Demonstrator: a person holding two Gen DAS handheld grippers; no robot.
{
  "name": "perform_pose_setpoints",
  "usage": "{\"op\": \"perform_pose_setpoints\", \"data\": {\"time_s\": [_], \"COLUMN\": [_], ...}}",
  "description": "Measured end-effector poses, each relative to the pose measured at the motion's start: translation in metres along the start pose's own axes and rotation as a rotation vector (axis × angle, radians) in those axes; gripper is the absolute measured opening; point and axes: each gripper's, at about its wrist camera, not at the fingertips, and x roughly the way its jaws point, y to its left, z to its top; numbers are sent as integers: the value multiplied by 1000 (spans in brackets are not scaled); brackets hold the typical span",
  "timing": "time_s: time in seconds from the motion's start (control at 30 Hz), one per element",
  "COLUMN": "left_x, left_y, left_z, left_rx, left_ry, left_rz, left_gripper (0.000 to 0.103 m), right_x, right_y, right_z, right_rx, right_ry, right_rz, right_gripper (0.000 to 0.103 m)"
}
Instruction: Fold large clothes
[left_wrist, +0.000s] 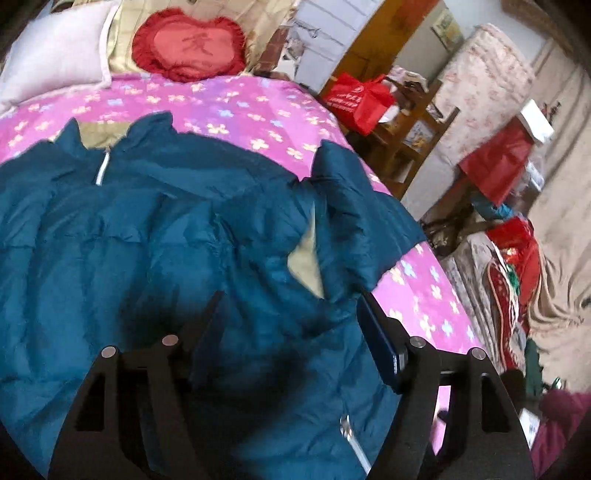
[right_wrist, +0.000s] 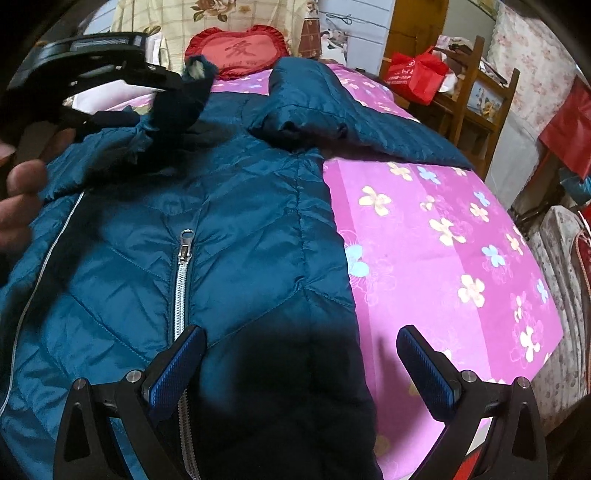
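A large teal quilted jacket (left_wrist: 147, 236) lies spread on a bed with a pink flowered cover (left_wrist: 236, 107). In the left wrist view my left gripper (left_wrist: 291, 302) hovers low over the jacket's folded sleeve, jaws wide apart, nothing between them. In the right wrist view the jacket (right_wrist: 236, 229) shows its pocket zipper (right_wrist: 183, 266), and my right gripper (right_wrist: 301, 338) stands open over the jacket's right edge. The left gripper (right_wrist: 184, 79) appears at upper left there, with dark jacket fabric at its tips; whether it grips this I cannot tell.
A red heart cushion (left_wrist: 188, 44) and a white pillow (left_wrist: 55, 48) lie at the bed's head. To the right stand a wooden chair with a red bag (right_wrist: 417, 74) and piled red things (left_wrist: 509, 258) beside the bed edge.
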Motion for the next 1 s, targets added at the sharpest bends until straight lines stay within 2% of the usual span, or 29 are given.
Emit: {"op": "perform_pose_setpoints", "data": {"time_s": [0.1,0.2,0.23,0.27,0.37,0.4,0.47,0.53,0.63,0.73,0.8,0.9,1.0], "left_x": [-29,-66,-79,-93,-109,-110,-109,-105,-95,-86,-84,-78,-74], "left_y": [15,53,67,85,130,145,176,202,230,243,242,240,238], "left_z": [-5,-8,-9,-10,-13,-14,-18,-25,-42,-55,-55,-53,-50], "left_rx": [17,-20,-14,4,16,-5,-82,-164,-259,-291,-291,-290,-276], "left_ry": [-54,-119,-153,-202,-253,-249,-230,-200,-156,-153,-149,-132,-110], "left_rz": [65,154,231,350,621,675,742,774,756,729,731,729,752], "left_gripper": [71,71,71,71,71,71,71,71,71,72,73,81,82], "right_x": [-4,-18,-23,-30,-35,-35,-29,-17,17,49,78,128,135], "right_y": [-3,-7,-7,-5,13,22,46,75,125,151,147,108,79], "right_z": [2,10,14,20,49,64,99,128,164,184,192,190,190], "right_rx": [25,76,88,97,61,45,3,-49,-135,-213,-216,-132,-28], "right_ry": [-28,-117,-150,-205,-264,-273,-300,-287,-213,-185,-126,0,13], "right_rz": [-19,-23,-10,15,52,68,170,246,398,433,406,368,411], "right_gripper": [103,103,103,103,103,103,103,103,103,103,102,98,96]}}
